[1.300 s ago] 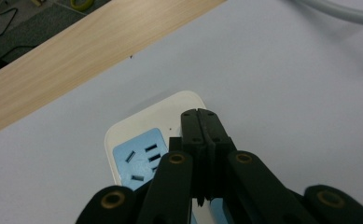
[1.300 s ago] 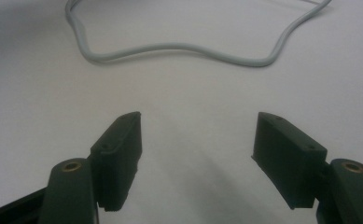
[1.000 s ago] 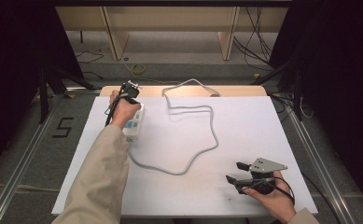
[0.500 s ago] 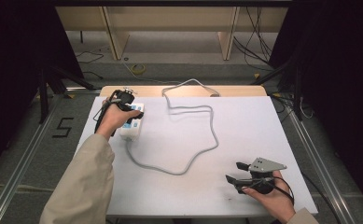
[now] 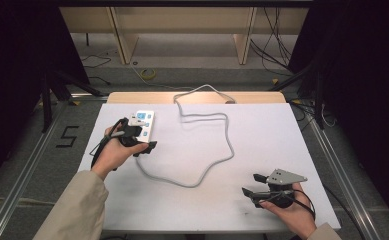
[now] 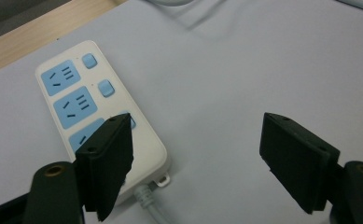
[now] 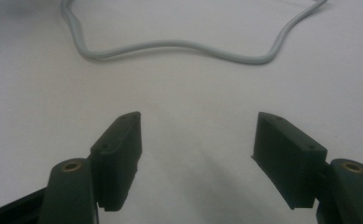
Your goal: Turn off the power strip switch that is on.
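On the white table (image 5: 262,145) lies a white plastic power strip with blue sockets (image 6: 93,112). The left gripper (image 6: 195,149) has just been opening, nothing between its jaws. The strip looks light and rigid; grip it across its narrow sides.

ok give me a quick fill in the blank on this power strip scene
1. The sockets on the white power strip are coloured ____.
2. The left tongs have just been opening, and between them lies ____.
3. The grey cable lies in loops on the ____ table.
4. The right tongs stand ____ over bare table.

Missing words: blue; nothing; white; open
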Tool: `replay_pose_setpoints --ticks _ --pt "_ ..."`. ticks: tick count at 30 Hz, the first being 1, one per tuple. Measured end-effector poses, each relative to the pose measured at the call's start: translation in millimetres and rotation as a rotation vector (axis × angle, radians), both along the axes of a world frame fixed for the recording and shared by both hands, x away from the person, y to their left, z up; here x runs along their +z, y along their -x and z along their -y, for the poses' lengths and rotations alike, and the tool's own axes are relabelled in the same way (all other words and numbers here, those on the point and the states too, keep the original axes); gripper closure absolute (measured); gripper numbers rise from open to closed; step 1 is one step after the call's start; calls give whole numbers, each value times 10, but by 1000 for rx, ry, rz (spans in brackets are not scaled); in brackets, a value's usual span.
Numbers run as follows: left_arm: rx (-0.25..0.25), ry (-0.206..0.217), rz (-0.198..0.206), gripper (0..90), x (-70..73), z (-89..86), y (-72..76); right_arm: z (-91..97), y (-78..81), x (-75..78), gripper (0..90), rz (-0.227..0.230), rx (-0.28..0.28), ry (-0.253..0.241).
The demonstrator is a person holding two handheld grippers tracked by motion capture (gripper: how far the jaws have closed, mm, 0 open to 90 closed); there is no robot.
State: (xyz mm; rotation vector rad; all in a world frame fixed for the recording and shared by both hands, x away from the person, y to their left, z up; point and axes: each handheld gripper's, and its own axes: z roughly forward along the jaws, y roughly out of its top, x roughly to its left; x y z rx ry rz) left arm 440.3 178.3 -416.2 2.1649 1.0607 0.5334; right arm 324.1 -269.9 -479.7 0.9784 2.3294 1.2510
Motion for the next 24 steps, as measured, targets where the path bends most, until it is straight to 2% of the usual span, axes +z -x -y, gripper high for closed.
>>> replay_pose_setpoints --ticks 3,6,10,13,18,24 --pt "-10 26 33 258 -61 -2 219 1 1 1 333 -1 0 1" --pt "-15 60 47 260 -155 10 432 -1 1 -2 332 0 2 0" --pt "-32 72 55 260 -272 68 684 -14 0 -5 332 -3 3 2" --pt "-50 57 59 262 -357 117 842 -16 3 -4 332 -4 3 2" --pt "-74 25 73 263 -442 177 1025 -16 3 0 333 -2 8 2" --pt "-96 28 76 252 -526 256 1164 -11 3 8 332 -2 8 -1"
